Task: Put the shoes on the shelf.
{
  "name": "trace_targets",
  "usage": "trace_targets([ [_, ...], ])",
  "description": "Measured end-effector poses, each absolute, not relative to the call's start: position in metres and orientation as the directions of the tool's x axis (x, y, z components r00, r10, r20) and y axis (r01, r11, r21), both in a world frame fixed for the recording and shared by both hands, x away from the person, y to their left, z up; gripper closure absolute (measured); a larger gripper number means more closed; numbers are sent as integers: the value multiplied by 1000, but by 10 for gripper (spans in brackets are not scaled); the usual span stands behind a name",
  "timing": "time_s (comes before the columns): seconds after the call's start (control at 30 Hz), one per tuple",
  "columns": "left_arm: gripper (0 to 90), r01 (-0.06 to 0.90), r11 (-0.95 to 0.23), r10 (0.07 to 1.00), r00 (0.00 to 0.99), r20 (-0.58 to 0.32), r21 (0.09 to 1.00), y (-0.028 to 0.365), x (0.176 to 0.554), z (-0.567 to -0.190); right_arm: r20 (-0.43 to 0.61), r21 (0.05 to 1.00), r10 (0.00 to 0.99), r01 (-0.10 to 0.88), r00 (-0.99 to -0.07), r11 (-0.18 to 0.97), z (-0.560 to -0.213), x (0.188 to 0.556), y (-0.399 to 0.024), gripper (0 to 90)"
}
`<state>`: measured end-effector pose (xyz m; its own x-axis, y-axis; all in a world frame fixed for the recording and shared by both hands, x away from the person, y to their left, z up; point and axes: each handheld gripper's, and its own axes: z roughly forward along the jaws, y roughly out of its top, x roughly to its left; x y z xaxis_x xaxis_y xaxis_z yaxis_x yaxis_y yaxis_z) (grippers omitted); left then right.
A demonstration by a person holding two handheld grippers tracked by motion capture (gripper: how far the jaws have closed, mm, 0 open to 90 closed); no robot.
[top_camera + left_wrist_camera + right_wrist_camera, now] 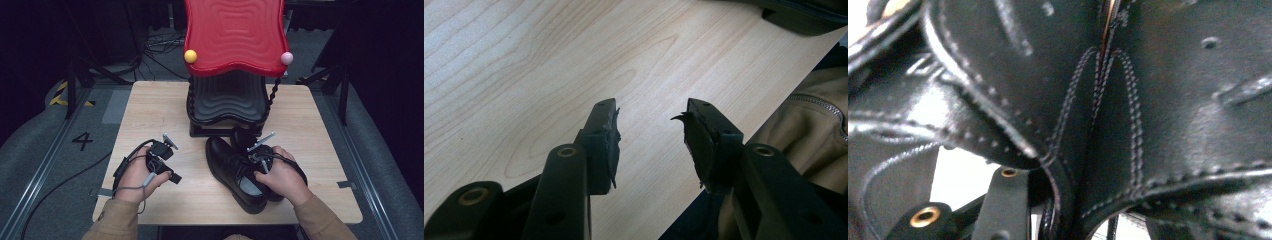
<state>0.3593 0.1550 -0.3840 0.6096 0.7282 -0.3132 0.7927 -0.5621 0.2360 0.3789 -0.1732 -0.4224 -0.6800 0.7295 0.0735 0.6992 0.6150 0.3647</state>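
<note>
Centrally, a red-and-black rack (234, 65) heads the table (150, 107). Two black shoes (235, 170) sit lower centre; right gripper (261, 156) apparently pinches their collars. Left gripper (167, 159) idle, released. Next: likely lift onto rack.

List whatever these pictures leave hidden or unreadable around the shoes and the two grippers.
- Right gripper, high view: jaw tips hidden among the black shoes; open or shut unclear.
- Right gripper view: one jaw shows; black leather hides the other.
- Red rack, high view: top cut off by the edge.
- Second shoe: mostly hidden behind hand.
</note>
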Motion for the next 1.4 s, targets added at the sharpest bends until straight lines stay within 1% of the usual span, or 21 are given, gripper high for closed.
trace_targets([
  [0.1,571,791,-563,726,611,-314,238,155,360,-384,97,415,755,716,-648,562,-422,381,-176,676],
  [0.3,567,790,-567,725,612,-315,232,155,361,-385,80,419,768,721,-635,552,-423,380,-173,680],
  [0.47,566,790,-567,725,613,-314,233,154,361,-384,81,414,774,727,-628,547,-424,381,-172,721],
  [0.5,566,790,-564,726,613,-313,239,155,360,-383,94,400,787,747,-610,531,-423,383,-171,774],
  [0.57,566,792,-559,728,610,-314,244,157,360,-382,99,382,793,759,-601,527,-421,385,-171,793],
  [0.6,567,792,-559,728,610,-314,244,157,360,-382,99,382,793,759,-601,527,-421,385,-171,793],
  [0.73,568,795,-555,729,607,-317,246,158,362,-382,90,334,807,781,-584,528,-417,390,-167,800],
  [0.9,568,788,-566,721,616,-317,243,155,363,-383,90,321,798,776,-596,543,-417,391,-167,785],
  [1.03,567,784,-569,717,621,-316,248,154,363,-382,83,268,795,782,-600,562,-412,397,-164,794],
  [1.2,568,788,-560,721,615,-319,255,158,363,-379,74,248,793,782,-604,572,-409,400,-164,812],
  [1.27,567,789,-556,722,614,-319,262,160,363,-378,71,227,796,787,-601,574,-405,400,-164,817],
  [1.33,568,791,-551,723,612,-321,266,161,362,-378,80,208,794,789,-603,578,-398,400,-166,819],
  [1.4,568,793,-549,725,610,-322,266,163,361,-378,110,187,787,790,-607,584,-392,400,-169,819],
])
